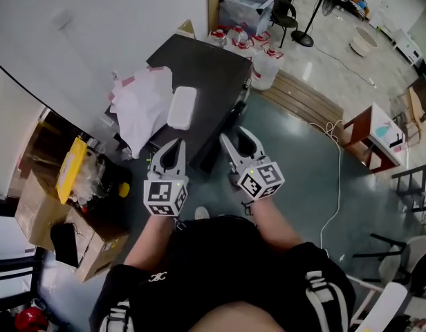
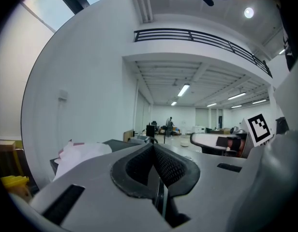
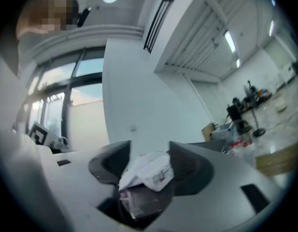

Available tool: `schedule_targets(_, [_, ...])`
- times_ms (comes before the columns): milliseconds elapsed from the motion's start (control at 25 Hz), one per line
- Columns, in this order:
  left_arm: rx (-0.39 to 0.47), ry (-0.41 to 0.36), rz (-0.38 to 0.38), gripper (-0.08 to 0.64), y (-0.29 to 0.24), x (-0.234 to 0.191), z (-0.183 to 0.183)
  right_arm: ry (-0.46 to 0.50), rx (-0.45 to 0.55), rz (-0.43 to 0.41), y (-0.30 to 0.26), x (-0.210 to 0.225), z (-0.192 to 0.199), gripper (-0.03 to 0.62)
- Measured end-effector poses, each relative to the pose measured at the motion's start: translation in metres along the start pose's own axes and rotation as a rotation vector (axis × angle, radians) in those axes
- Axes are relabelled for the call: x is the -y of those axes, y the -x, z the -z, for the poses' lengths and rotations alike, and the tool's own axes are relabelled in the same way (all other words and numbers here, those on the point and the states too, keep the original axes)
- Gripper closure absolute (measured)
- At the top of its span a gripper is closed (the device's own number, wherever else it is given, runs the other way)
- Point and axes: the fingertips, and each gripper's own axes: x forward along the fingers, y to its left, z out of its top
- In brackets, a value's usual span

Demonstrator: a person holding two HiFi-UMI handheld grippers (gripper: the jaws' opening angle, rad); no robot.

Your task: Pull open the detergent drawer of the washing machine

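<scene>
Grey left gripper jaws pressed together, empty; right gripper narrowly parted, gripping nothing. Dark-topped washing machine just ahead, long axis running away up-right; detergent drawer can't be made out.

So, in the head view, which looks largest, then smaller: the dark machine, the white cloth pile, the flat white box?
1. dark machine
2. white cloth pile
3. flat white box
All three lie at a similar distance from the camera, so this order seems safe.
</scene>
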Motion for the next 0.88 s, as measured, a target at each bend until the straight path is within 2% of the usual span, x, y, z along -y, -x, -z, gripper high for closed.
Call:
schedule_targets(40, [-0.001, 0.001, -0.004, 0.558, -0.001, -0.001, 0.0, -0.078, 0.004, -0.055, -0.004, -0.001, 0.001, 0.302])
schedule_targets(160, [-0.003, 0.002, -0.019, 0.558, 0.0, -0.006, -0.001, -0.273, 0.027, -0.133, -0.011, 0.004, 0.002, 0.239])
schedule_targets(320, [-0.015, 0.003, -0.034, 0.558, 0.004, -0.012, 0.004, -0.437, 0.04, -0.184, -0.013, 0.009, 0.01, 0.233])
schedule_targets(480, [-0.025, 0.004, -0.051, 0.558, 0.009, -0.018, 0.008, -0.591, 0.012, -0.302, -0.015, 0.006, 0.03, 0.235])
schedule_targets(640, [-0.045, 0.003, -0.068, 0.558, 0.016, -0.018, 0.014, -0.677, -0.009, -0.396, -0.007, 0.003, 0.049, 0.235])
schedule_targets(760, [-0.062, 0.003, -0.081, 0.558, 0.021, -0.017, 0.02, -0.753, -0.026, -0.424, -0.002, 0.009, 0.07, 0.235])
schedule_targets(880, [-0.087, 0.004, -0.092, 0.558, 0.024, -0.017, 0.028, -0.83, -0.04, -0.418, 0.003, 0.021, 0.095, 0.235])
